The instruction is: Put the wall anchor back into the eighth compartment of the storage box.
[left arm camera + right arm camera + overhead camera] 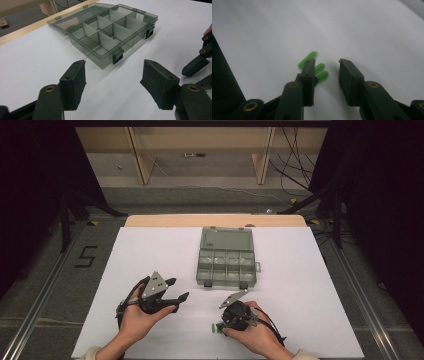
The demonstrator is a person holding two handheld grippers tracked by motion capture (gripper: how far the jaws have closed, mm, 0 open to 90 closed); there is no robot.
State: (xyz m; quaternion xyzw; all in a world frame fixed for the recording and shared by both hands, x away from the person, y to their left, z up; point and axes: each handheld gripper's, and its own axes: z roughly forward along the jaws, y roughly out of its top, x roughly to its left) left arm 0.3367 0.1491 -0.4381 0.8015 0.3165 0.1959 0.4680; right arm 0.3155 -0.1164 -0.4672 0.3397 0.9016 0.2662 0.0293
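High view: left tool (176, 295) gapes empty, right tool (218, 326) part-open over green plastic plugs (216, 327) near the white table's (310, 290) front edge, gripping none. Bare table lies all round the open compartment box (226, 256); grey floor (50, 285) surrounds.

grey floor (60, 285) with a taped 5 (86, 256), wooden legs (141, 162) and loose cables (295, 165) behind, dark sides

Open organiser box (226, 256) blocks centre of the table (150, 245) in the high view — bare white surface left and right of it; green plugs (312, 65) lie by the right gripper (325, 65).
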